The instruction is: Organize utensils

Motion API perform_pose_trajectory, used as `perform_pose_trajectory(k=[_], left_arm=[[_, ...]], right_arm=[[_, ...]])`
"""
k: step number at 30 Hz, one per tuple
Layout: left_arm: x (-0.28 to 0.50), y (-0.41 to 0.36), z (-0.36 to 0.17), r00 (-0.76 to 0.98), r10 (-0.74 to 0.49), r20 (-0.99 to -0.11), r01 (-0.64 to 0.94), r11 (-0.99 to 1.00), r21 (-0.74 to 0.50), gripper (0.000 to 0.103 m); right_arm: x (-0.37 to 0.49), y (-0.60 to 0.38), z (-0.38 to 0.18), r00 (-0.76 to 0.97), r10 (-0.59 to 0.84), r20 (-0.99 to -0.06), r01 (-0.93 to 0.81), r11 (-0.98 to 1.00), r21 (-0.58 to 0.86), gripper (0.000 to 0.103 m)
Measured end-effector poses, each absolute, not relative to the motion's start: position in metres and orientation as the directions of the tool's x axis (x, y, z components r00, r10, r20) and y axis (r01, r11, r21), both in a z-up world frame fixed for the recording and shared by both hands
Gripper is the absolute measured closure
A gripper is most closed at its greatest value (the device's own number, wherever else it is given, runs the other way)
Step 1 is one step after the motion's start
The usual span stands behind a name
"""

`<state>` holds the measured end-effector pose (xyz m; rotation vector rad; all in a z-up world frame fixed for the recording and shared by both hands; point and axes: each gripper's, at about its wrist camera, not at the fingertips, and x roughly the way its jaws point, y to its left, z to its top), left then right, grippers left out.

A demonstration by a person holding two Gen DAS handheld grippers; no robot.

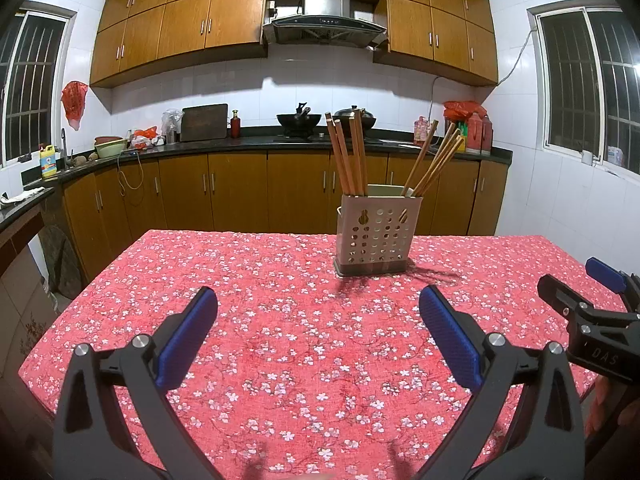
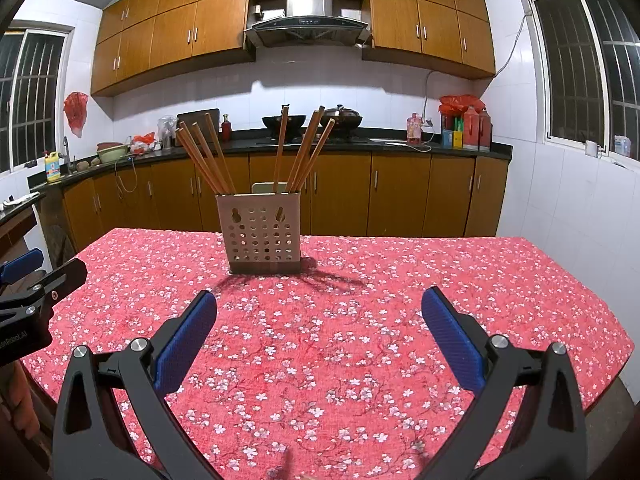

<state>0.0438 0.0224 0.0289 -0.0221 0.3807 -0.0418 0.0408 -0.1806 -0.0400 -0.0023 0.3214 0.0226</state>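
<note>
A red floral-clothed table (image 1: 280, 320) carries a beige perforated utensil holder (image 1: 374, 240) standing upright near its far edge. Wooden chopsticks (image 1: 348, 156) stand in it, long axes near vertical, fanning left and right. Left gripper (image 1: 318, 308) and right gripper (image 2: 319, 312) hover wide apart, empty.

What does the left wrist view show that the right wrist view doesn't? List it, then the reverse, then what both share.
Only the left wrist view: the right gripper at its right edge, the left gripper open in front.

Only the right wrist view: the left gripper at its left edge, the right gripper open in front.

Both: the perforated holder of chopsticks on the floral tablecloth.
</note>
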Motion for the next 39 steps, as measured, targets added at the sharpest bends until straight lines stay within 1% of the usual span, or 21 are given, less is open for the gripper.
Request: perform_pose_trajectory(k=[39], left_arm=[[0.0439,0.0212,0.0281,0.927,-0.047,-0.373,0.039,0.999,-0.029,0.004]], right_arm=[[0.0394,-0.1794,-0.0436,0.945,0.032,-0.325,-0.031,0.999,0.009,0.002]])
